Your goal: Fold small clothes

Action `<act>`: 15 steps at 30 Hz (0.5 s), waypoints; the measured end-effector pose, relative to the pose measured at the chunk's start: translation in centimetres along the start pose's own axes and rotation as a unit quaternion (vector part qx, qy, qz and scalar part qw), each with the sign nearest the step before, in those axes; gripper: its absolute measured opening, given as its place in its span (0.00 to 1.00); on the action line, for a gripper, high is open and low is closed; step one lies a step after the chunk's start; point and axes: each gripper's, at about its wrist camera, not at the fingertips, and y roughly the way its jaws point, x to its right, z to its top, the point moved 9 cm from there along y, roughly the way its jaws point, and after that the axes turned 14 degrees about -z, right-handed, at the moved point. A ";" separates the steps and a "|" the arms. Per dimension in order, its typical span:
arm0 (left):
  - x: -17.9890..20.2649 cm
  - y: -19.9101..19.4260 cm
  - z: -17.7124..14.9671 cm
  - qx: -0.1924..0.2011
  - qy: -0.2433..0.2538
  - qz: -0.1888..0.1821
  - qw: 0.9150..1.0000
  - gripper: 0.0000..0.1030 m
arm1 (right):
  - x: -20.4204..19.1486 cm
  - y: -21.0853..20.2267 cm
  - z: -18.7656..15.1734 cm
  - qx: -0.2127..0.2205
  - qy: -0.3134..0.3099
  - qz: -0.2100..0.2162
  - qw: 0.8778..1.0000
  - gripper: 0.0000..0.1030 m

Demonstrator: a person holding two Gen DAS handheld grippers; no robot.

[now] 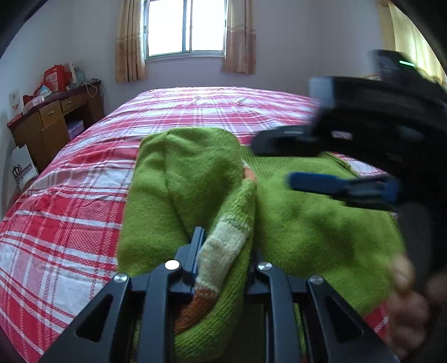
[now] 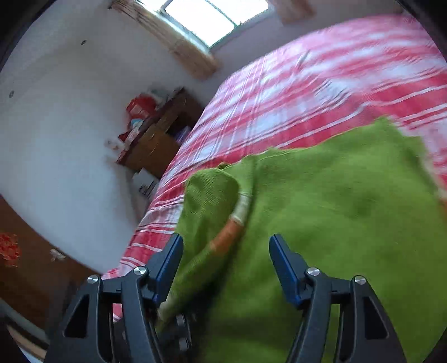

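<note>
Sweater: a green knit sweater (image 1: 307,223) is spread on the bed (image 1: 69,209), toward its near edge, with one sleeve drawn across the body.
Left tongs: the left tongs (image 1: 223,262) are closed on the sleeve cuff (image 1: 220,251), whose pale and orange bands are seen between the fingers; the sleeve is lifted off the body panel.
Right tongs: the right tongs (image 2: 226,265) are held wide apart above the sweater, nothing being gripped; in the left wrist view they are blurred, over the right half of the garment.
Hand: part of the right hand (image 1: 405,301) is seen at the near right of the sweater.
Bed: a red and white checked cover is laid over it; the far half is bare of clothing.
Surroundings: a wooden cabinet (image 1: 56,125) stands off the bed's far left corner, under a curtained window (image 1: 185,26).
Step in hand: the sleeve is judged to be in the course of being folded inward.
Risk: the thick knit may slip from the cuff grip, or the body panel may be dragged and bunched, if the sleeve is pulled before the body is pinned.
Risk: the fold may land crooked, since the sleeve is twisted.
</note>
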 end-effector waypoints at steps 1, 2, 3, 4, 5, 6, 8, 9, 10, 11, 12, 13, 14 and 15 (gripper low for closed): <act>0.0 0.0 0.0 0.001 -0.003 -0.003 1.000 0.21 | -0.5 0.9 0.1 -0.010 -0.010 -0.001 1.000 0.63; 0.0 0.1 0.0 0.001 -0.004 -0.004 1.000 0.21 | -1.1 2.2 0.0 -0.024 -0.027 -0.009 0.999 0.63; 0.0 0.1 0.0 0.001 -0.005 -0.005 1.000 0.21 | -1.7 3.1 -0.1 -0.025 -0.046 -0.024 0.998 0.63; 0.0 0.0 0.0 0.002 -0.006 -0.006 1.000 0.22 | -2.0 3.6 -0.1 -0.018 -0.059 -0.037 0.997 0.55; 0.1 0.0 0.0 0.002 -0.007 -0.006 1.000 0.22 | -2.4 4.0 -0.2 -0.009 -0.086 -0.065 0.994 0.32; 0.1 0.0 0.0 0.002 -0.008 -0.006 1.000 0.22 | -2.7 4.3 -0.4 -0.006 -0.108 -0.088 0.990 0.25; 0.1 0.0 0.0 0.002 -0.009 -0.006 1.000 0.22 | -2.8 4.1 -0.2 0.008 -0.125 -0.101 0.987 0.19; 0.3 -0.2 0.1 0.004 -0.008 -0.005 1.000 0.22 | -2.9 3.8 -0.2 0.014 -0.132 -0.102 0.986 0.17; 0.2 -0.3 0.2 0.006 -0.005 -0.004 1.000 0.21 | -3.1 3.4 -0.1 0.021 -0.138 -0.103 0.985 0.16; 0.4 -0.5 0.3 0.007 -0.001 0.000 1.000 0.21 | -3.3 2.8 0.0 0.028 -0.143 -0.101 0.984 0.15; 0.7 -0.8 0.4 0.010 0.004 0.003 1.000 0.21 | -3.3 2.2 0.2 0.033 -0.145 -0.096 0.984 0.15; 1.2 -1.1 0.6 0.014 0.007 0.004 1.000 0.21 | -3.2 1.7 0.6 0.038 -0.147 -0.091 0.984 0.14; 1.9 -1.4 0.9 0.021 0.010 0.003 1.000 0.21 | -3.2 1.0 0.8 0.044 -0.148 -0.089 0.984 0.14; 2.6 -1.7 1.3 0.026 0.015 0.004 1.000 0.21 | -3.0 0.0 1.2 0.051 -0.151 -0.087 0.983 0.14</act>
